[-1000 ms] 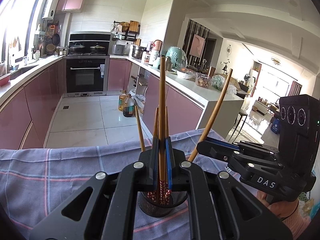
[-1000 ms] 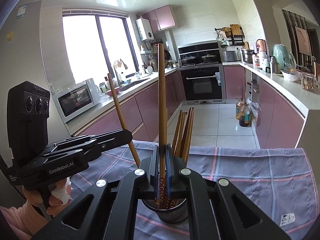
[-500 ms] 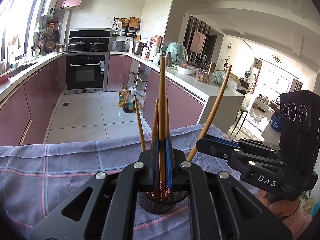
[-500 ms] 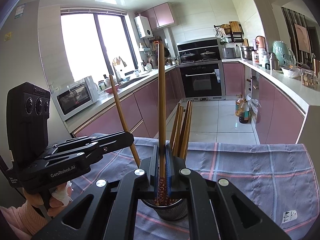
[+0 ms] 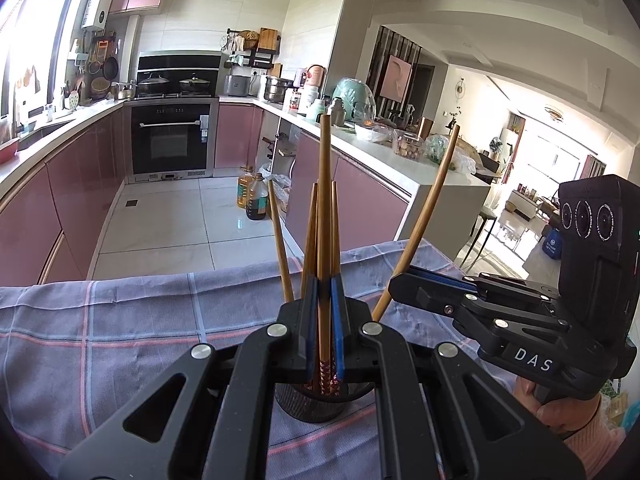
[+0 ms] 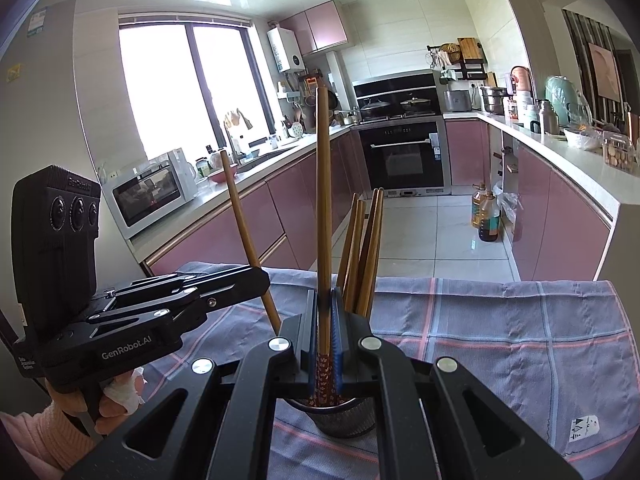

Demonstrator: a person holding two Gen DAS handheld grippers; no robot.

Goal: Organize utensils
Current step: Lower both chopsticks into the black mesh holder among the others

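Note:
A dark mesh utensil holder (image 5: pixel 320 402) (image 6: pixel 346 420) stands on the checked cloth and holds several wooden chopsticks (image 5: pixel 310 236) (image 6: pixel 366 248). My left gripper (image 5: pixel 324 324) is shut on one upright chopstick (image 5: pixel 325 200), its patterned end over the holder's mouth. My right gripper (image 6: pixel 325 332) is shut on another upright chopstick (image 6: pixel 323 184), its patterned end inside the holder's rim. The right gripper (image 5: pixel 404 284) shows in the left wrist view with its chopstick (image 5: pixel 430 208) slanting. The left gripper (image 6: pixel 260 278) shows in the right wrist view with its chopstick (image 6: pixel 242 216).
The blue-grey checked cloth (image 5: pixel 120 320) (image 6: pixel 500 332) covers the table up to its far edge. Beyond lie the kitchen floor, pink cabinets (image 6: pixel 304 208), an oven (image 5: pixel 170 144) and a counter (image 5: pixel 400 156) with jars and pots.
Both grippers have sunk a little with their chopsticks, so the patterned ends sit lower at the holder. The grips are unchanged.

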